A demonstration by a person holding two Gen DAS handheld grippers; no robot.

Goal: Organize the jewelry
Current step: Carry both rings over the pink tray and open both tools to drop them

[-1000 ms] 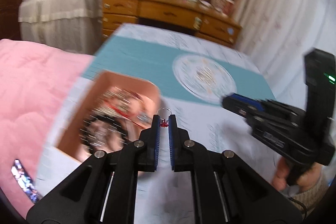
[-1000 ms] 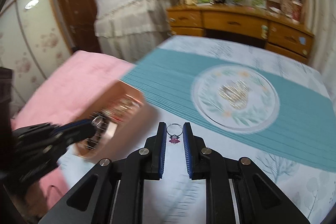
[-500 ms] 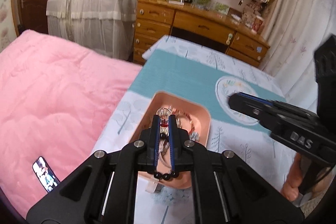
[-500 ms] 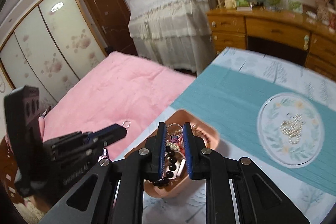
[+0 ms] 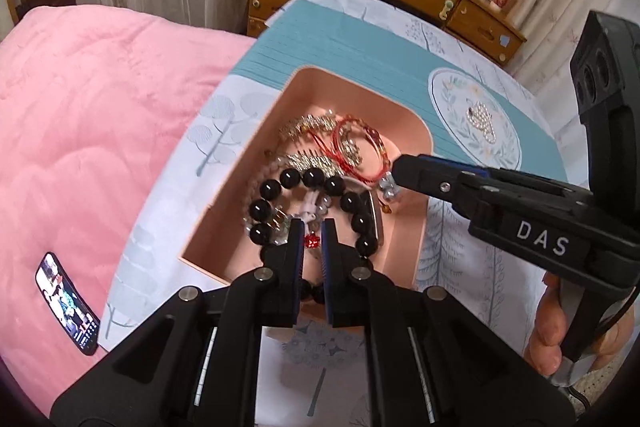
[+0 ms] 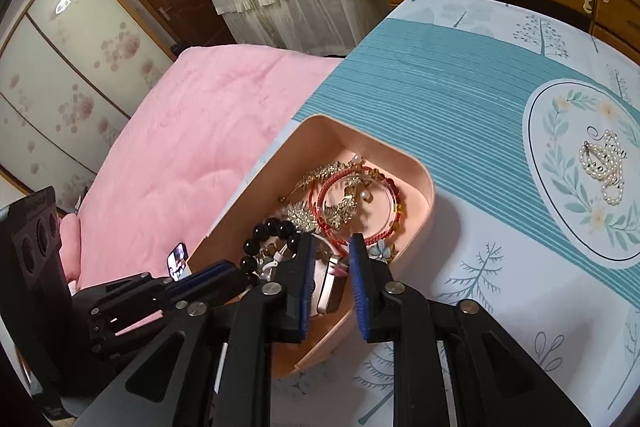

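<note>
Compared with a second ago, when both grippers were hanging over the bare tablecloth with the tray off to the side and blurred, both are now sitting low over the pink tray [image 5: 418, 163], which is filling the middle of each view. The left gripper [image 5: 311, 241] is showing its jaws nearly together and opening slightly, with a small red charm [image 5: 311, 240] lying between the blue pads; whether they are pressing on it I cannot tell for sure, though the gap is very narrow. The silver ring seen above that charm earlier is no longer showing. The right gripper [image 6: 331, 259] is opening, its pads standing apart over the near corner of the tray, and the ring and pink charm it was carrying earlier are no longer showing between them; a pale pink flat piece [image 6: 330, 287] is lying just below the gap. Just ahead of the left fingertips the black bead bracelet [image 5: 304, 183] is curling around, with the red cord bracelet [image 5: 362, 155] and gold leaf brooches [image 5: 308, 125] beyond it. Far ahead and to the right of both tools, a pearl necklace [image 6: 604, 167] is resting on the round floral print of the tablecloth [image 6: 460, 87]. White letters "DAS" [image 5: 542, 237] are reading clearly on the right gripper's side. A phone [image 5: 66, 303] is lying on the pink quilt [image 5: 100, 107] to the left.
</note>
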